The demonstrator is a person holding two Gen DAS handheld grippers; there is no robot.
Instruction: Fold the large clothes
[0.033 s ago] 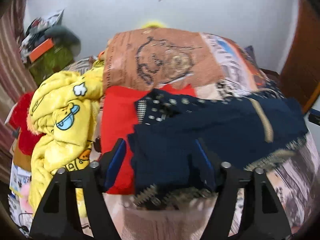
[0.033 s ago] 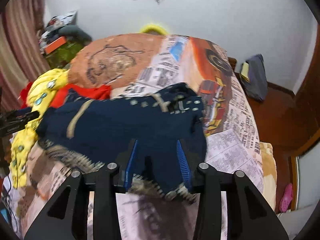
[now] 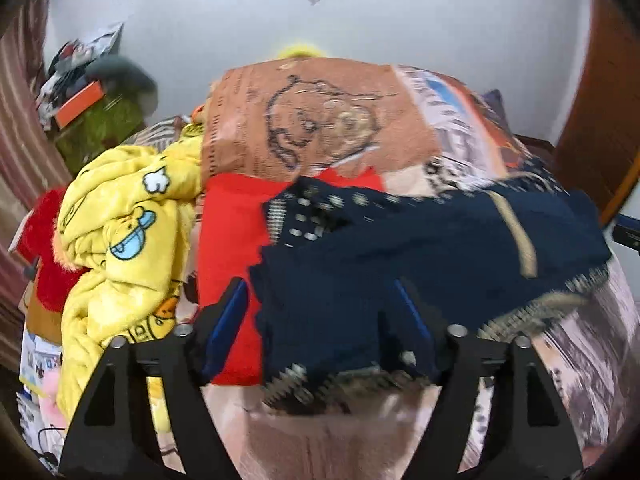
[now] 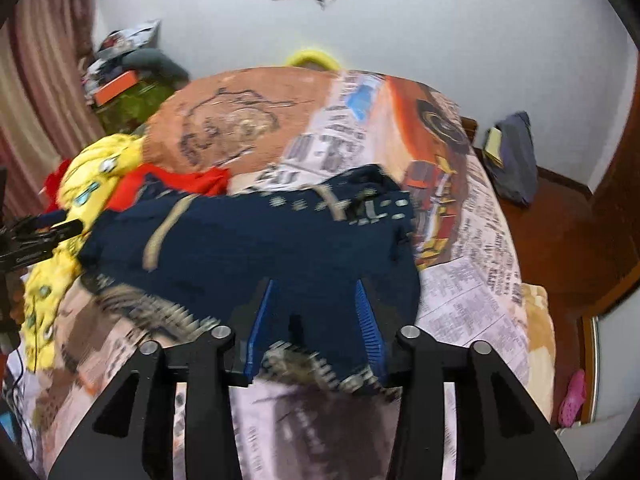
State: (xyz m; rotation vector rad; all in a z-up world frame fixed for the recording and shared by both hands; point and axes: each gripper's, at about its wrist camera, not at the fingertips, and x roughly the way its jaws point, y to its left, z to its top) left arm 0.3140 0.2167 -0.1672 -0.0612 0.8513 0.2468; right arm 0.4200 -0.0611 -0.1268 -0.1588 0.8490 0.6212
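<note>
A navy blue garment with pale woven trim lies spread across the bed, its near hem bunched at both grippers. My left gripper has its jaws opening wide. The garment's left end lies between its blue pads, which do not press on it. In the right wrist view the same garment has its right end between the pads of my right gripper. Those jaws are opening too, with a gap on both sides of the cloth.
A red cloth lies under the navy garment's left side, with a yellow cartoon-print blanket heaped further left. A brown blanket covers the far end of the printed bedsheet. A cluttered shelf stands at the back left, and a wooden floor runs along the right.
</note>
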